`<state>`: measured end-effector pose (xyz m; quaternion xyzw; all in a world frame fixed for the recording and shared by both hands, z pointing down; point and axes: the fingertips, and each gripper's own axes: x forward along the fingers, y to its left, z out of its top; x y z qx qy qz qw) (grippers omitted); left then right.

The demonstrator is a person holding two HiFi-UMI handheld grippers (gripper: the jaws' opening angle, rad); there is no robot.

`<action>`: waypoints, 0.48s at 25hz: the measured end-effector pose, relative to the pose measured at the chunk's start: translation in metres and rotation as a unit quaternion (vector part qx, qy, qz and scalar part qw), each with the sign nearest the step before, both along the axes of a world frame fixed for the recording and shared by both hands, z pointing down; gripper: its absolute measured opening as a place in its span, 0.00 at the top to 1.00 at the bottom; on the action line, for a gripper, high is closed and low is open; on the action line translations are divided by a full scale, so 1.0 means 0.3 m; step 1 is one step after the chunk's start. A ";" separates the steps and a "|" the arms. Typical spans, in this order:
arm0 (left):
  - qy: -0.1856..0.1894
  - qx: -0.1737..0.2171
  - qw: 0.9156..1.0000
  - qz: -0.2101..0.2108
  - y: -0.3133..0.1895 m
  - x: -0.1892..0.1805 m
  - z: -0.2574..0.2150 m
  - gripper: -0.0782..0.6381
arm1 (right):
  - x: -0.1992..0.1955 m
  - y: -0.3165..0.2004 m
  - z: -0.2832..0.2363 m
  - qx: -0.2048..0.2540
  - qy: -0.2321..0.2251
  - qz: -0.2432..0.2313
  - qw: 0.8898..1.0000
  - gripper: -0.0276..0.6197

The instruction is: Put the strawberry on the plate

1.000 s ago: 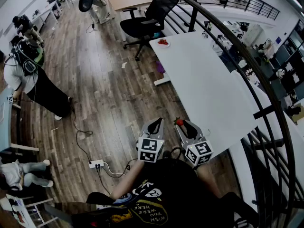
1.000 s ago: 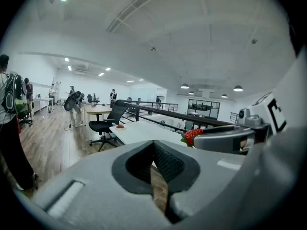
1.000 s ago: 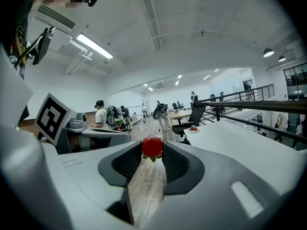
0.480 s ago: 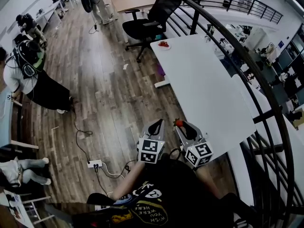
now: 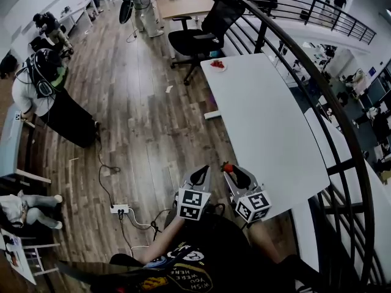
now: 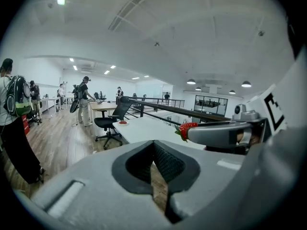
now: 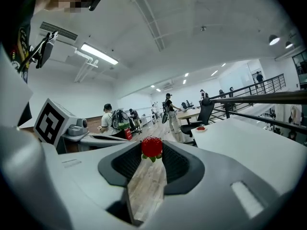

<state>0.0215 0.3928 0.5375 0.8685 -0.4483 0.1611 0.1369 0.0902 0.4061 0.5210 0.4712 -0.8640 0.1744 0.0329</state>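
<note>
My right gripper (image 5: 232, 171) is shut on a red strawberry (image 5: 228, 167), held in the air just off the near left corner of the long white table (image 5: 269, 127). Seen from the right gripper view, the strawberry (image 7: 152, 146) sits pinched at the jaw tips of the right gripper (image 7: 152, 151). A small plate (image 5: 217, 65) with something red on it lies at the table's far end; it also shows as the plate (image 7: 200, 128). Beside the right one, my left gripper (image 5: 198, 177) is shut and holds nothing. From the left gripper (image 6: 154, 145) view, the strawberry (image 6: 188, 130) shows to its right.
A black office chair (image 5: 204, 35) stands by the table's far end, near the plate. A curved black railing (image 5: 330, 102) runs along the table's right side. People stand on the wooden floor (image 5: 140, 121) to the left, and a power strip (image 5: 120, 209) with cables lies near my feet.
The head view has shifted, so the table and plate sit lower in the frame. Both grippers keep their pose, and the strawberry stays gripped.
</note>
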 end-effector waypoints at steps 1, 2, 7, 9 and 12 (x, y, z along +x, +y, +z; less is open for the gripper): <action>-0.003 -0.004 1.000 0.002 -0.005 0.003 0.007 0.88 | 0.005 -0.009 0.003 -0.004 0.000 0.001 1.000 0.75; -0.005 -0.006 1.000 0.003 -0.014 0.006 0.011 0.88 | 0.012 -0.017 0.004 -0.008 -0.002 0.003 1.000 0.75; 0.001 -0.001 1.000 0.009 -0.131 0.009 -0.002 0.88 | 0.037 -0.107 0.011 -0.012 0.005 0.018 1.000 0.75; 0.005 0.005 1.000 0.010 -0.187 -0.003 -0.021 0.88 | 0.032 -0.163 0.003 -0.010 0.009 0.022 1.000 0.75; 0.007 0.015 1.000 0.018 -0.260 -0.029 -0.041 0.88 | -0.003 -0.242 -0.021 0.000 0.014 0.024 1.000 0.75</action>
